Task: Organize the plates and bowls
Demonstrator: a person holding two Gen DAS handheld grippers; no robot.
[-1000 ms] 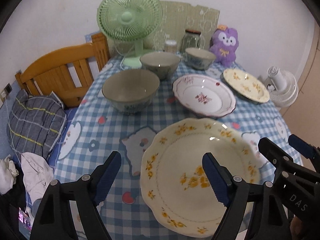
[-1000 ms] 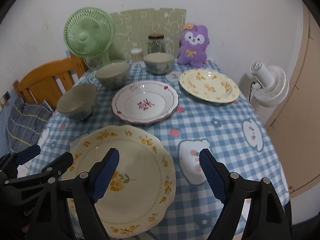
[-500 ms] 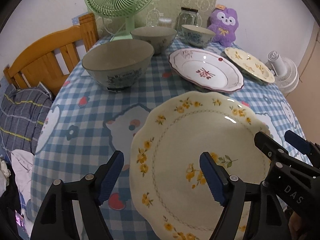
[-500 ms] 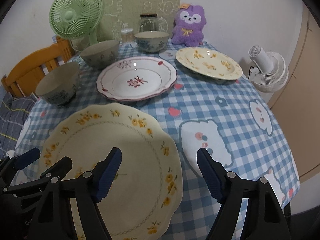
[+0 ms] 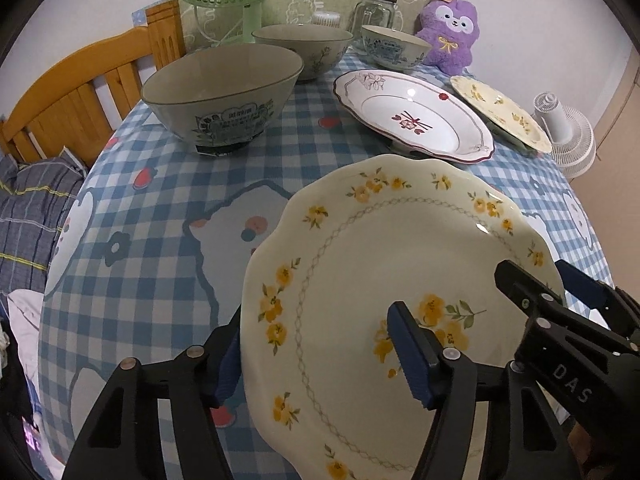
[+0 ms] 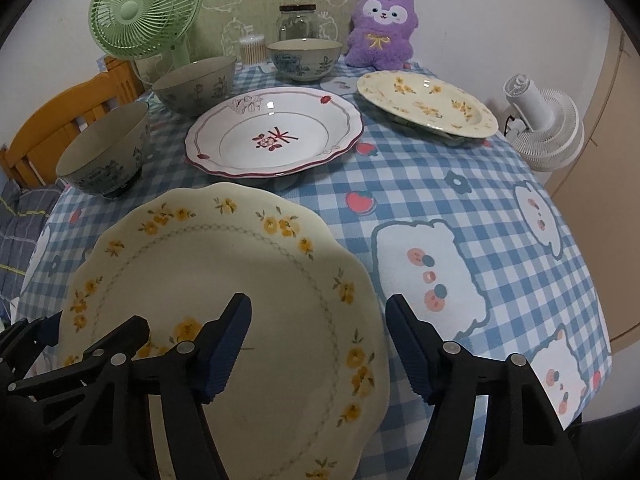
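Observation:
A cream scalloped plate with yellow flowers [image 5: 400, 240] [image 6: 220, 272] lies at the near edge of the checked tablecloth. My left gripper [image 5: 320, 360] straddles its left rim, one finger outside and partly hidden below the rim, the other over the plate. The jaws are closing and the pads are not on the plate. My right gripper [image 6: 318, 350] straddles the right rim the same way, also closing. Behind lie a white plate with a red flower [image 6: 276, 136], a second yellow-flowered plate [image 6: 428, 100] and three bowls [image 5: 220, 92] [image 5: 304, 48] [image 5: 392, 48].
At the back stand a green fan [image 6: 140, 8], a glass jar [image 6: 298, 22] and a purple plush toy [image 6: 382, 24]. A white fan [image 6: 548, 128] is off the table's right side. A wooden chair [image 5: 80, 104] with clothes is on the left.
Both grippers have sunk toward the near yellow-flowered plate and their jaws have narrowed. Each pair of fingers now brackets a side rim of that plate. The dishes have not moved.

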